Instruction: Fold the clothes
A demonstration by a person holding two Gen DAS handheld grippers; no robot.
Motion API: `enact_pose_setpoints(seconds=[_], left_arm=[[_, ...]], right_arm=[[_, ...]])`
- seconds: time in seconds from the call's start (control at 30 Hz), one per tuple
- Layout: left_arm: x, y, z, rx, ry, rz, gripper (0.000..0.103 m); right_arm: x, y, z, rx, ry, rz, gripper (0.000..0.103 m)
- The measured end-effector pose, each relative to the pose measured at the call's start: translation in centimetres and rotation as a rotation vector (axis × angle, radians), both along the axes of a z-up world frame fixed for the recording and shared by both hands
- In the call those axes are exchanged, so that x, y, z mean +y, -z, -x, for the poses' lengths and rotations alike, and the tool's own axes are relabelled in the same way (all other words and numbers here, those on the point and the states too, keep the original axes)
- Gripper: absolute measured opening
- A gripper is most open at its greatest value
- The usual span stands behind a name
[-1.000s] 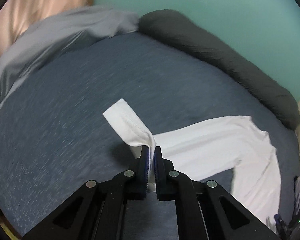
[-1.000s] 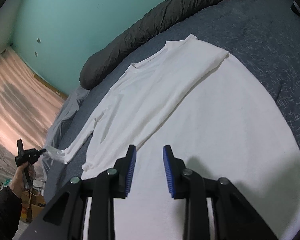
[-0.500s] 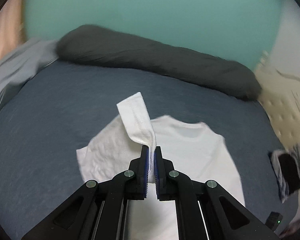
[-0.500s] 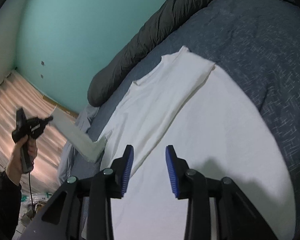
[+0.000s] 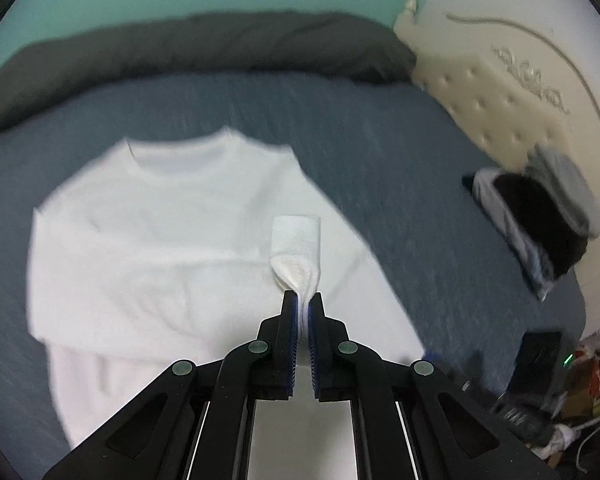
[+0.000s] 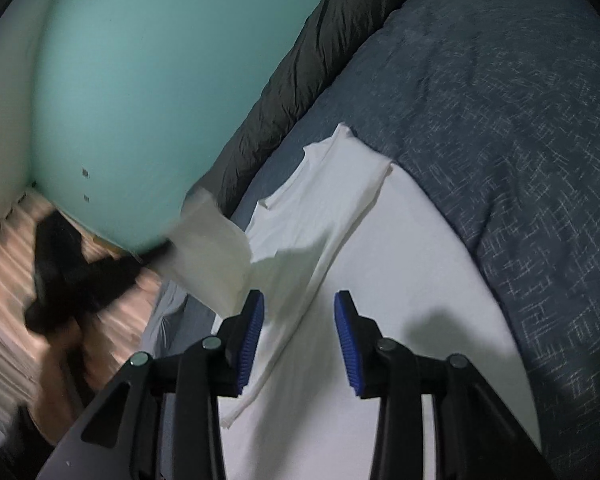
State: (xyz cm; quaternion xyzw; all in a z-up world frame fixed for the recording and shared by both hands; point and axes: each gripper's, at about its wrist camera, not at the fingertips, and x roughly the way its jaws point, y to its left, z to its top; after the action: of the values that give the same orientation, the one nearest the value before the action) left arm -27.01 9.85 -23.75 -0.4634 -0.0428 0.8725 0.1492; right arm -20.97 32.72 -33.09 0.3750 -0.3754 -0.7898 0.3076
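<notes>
Left wrist: left gripper (image 5: 303, 300) clamps the sleeve cuff (image 5: 296, 244), now swung over the shirt (image 5: 160, 248); sleeve fold underway. Right gripper (image 6: 298, 320) gapes, empty.

Both wrist cams look fwd, close over shared white shirt (image 5: 160, 240).
</notes>
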Motion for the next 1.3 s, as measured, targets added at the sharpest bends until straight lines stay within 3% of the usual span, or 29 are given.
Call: enact_pose_setpoints(seconds=[0.17,0.4,0.47,0.53,0.63,0.73,0.83,1.0,1.13,1.3], left_arm=[[0.6,5.9,-1.2,-0.072,-0.018,0.006,0.005],[0.9,9.3,-2.0,-0.107,0.005,0.055,0.006],[0.7,10.1,-2.2,-0.131,0.009,0.051,0.012],[0.4,10.3,-2.4,-0.136,0.012,0.034,0.020],[-0.1,10.0,-3.2,-0.126,0.028,0.016,0.044],[-0.6,9.4,-4.2,-0.105,0.055,0.016,0.046],[-2.1,9.0,-5.2,-0.100,0.046,0.007,0.046],[-7.2,10.1,-6.6,-0.102,-0.064,0.002,0.047],[-11.5,11.6,-7.4,-0.130,-0.164,-0.021,0.047],[-14.5,11.8,-7.8,-0.113,-0.224,-0.036,0.047]], right_arm=[[0.0,0.3,0.3,-0.018,-0.002,-0.006,0.037],[-1.0,1.2,0.7,-0.059,-0.044,-0.014,0.041],[-1.5,1.5,0.8,-0.075,-0.055,-0.027,0.041],[-1.9,1.7,1.0,-0.082,-0.060,-0.034,0.041],[-2.8,1.9,1.1,-0.097,-0.085,-0.051,0.042],[-3.8,2.0,1.3,-0.097,-0.109,-0.066,0.050],[-4.7,2.3,1.4,-0.103,-0.130,-0.081,0.051],[-5.6,3.6,2.0,-0.165,-0.136,-0.065,0.051],[-7.2,4.2,2.4,-0.171,-0.145,-0.171,0.051],[-7.8,5.3,2.7,-0.203,-0.133,-0.147,0.051]])
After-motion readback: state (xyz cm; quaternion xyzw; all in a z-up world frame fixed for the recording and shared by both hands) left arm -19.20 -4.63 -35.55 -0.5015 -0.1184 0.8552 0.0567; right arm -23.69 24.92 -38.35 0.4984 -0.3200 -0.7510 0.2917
